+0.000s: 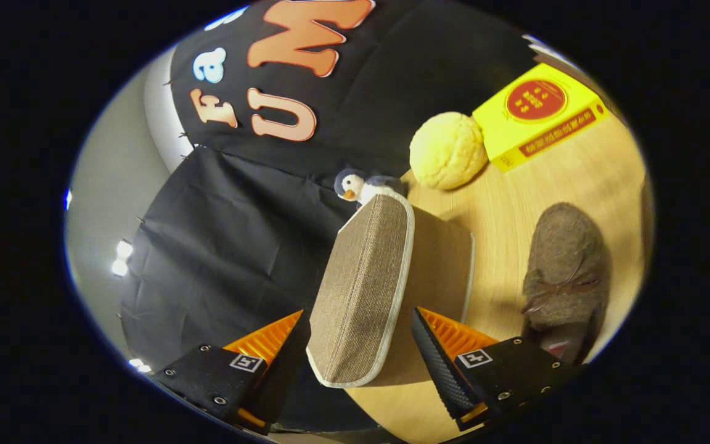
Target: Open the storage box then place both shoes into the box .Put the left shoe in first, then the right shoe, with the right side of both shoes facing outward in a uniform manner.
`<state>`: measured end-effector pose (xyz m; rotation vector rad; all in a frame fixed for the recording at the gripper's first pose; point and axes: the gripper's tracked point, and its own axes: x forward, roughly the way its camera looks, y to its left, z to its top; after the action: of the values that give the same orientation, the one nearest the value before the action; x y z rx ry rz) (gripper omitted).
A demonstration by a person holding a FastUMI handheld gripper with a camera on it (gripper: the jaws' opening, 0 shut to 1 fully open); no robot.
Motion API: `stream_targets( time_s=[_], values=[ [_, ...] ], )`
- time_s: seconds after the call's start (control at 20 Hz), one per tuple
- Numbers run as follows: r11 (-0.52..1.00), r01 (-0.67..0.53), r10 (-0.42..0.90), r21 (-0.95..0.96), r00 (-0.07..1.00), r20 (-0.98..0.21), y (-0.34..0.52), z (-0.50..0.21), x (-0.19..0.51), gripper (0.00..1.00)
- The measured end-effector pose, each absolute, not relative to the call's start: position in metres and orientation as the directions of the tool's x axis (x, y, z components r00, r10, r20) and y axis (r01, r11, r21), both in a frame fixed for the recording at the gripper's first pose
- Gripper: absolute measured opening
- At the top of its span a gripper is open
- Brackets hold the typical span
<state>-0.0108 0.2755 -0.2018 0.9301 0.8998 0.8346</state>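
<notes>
My gripper (361, 345): I hold it rolled far to one side, so the wooden table (515, 203) looks steeply tilted; the fingers (269, 345) point toward the black cloth wall (232, 246).
Finger state: the two fingers are spread wide. The lid lies in the gap between them; I cannot tell if one finger touches it, but they do not pinch it.
Storage box (441, 259): one, beige fabric, on the table just ahead of my fingers.
Lid (361, 283): one, woven brown with a pale trim; it is lifted and stands at an angle from the box, its near end between my fingers.
Shoe (564, 271): I count one, a grey-brown fuzzy slipper with a small bow, lying on the table beside the box, apart from it.
Penguin toy (355, 185): one, small, just beyond the far end of the lid.
Round yellow object (447, 151): one, bumpy, beyond the box.
Yellow carton (540, 114): one, touching the round object or just beside it.
</notes>
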Motion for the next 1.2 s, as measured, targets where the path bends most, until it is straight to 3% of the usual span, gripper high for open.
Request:
stream_targets(
  time_s=[0.75, 1.0, 1.15, 1.2],
  values=[
    [0.164, -0.138, 0.946, 0.977, 0.304, -0.116, 0.304, -0.204, -0.004, 0.95],
    [0.08, -0.18, 0.939, 0.98, 0.344, -0.014, 0.291, -0.171, 0.004, 0.77],
    [0.096, -0.2, 0.929, 0.975, 0.37, -0.015, 0.291, -0.169, 0.009, 0.64],
    [0.109, -0.21, 0.925, 0.972, 0.38, -0.022, 0.292, -0.169, 0.01, 0.46]
  ],
)
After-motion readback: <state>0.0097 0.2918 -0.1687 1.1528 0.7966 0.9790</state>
